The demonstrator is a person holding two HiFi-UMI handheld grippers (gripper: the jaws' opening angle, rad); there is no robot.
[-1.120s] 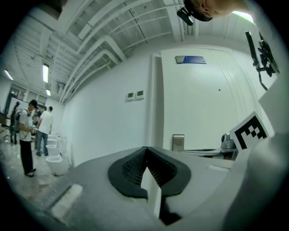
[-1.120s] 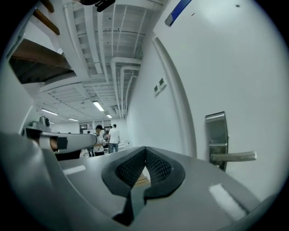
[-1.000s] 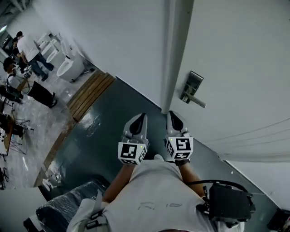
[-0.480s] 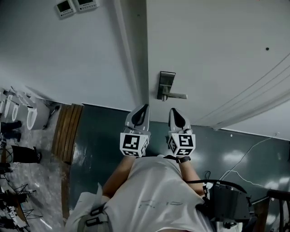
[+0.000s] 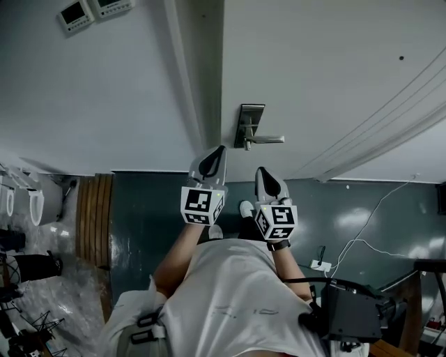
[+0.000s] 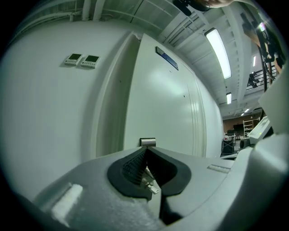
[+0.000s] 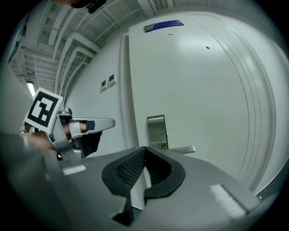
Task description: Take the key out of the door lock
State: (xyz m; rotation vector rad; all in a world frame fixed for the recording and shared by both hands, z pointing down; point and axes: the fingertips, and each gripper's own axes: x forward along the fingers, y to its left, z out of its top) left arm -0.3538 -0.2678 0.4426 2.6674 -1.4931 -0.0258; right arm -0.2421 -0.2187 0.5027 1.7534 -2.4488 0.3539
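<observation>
**Left gripper** (image 5: 219, 153): jaws shut tight together, nothing pinched between them. Held out toward the door, short of it.

**Right gripper** (image 5: 263, 174): closed likewise, empty. Carried just beside the left gripper, apart from it, touching nothing.

**Door lock** (image 5: 249, 124): metal plate on the white door (image 5: 327, 77). Straight ahead of both grippers, beyond their tips, near but not in contact. Upper edge showing just above the closed tips in the left gripper view.

**Lever handle** (image 5: 269, 139): projecting sideways from the plate, ahead of the right gripper and slightly to its outer side.

**Key**: not made out in any view. Too small to tell in the head view; lower part of the plate masked by each gripper's own body in the gripper views. Judged to sit in the lock below the lever, ahead of the grippers.

**Wall** (image 5: 104, 90): beyond the left gripper's outer side, carrying two small control panels (image 5: 90, 10).

**Task progress**: approach stage only. Lock untouched, key not yet gripped or withdrawn. Left to do, by judgement: closing the remaining gap, opening one gripper, pinching the key head, pulling it straight out.
</observation>
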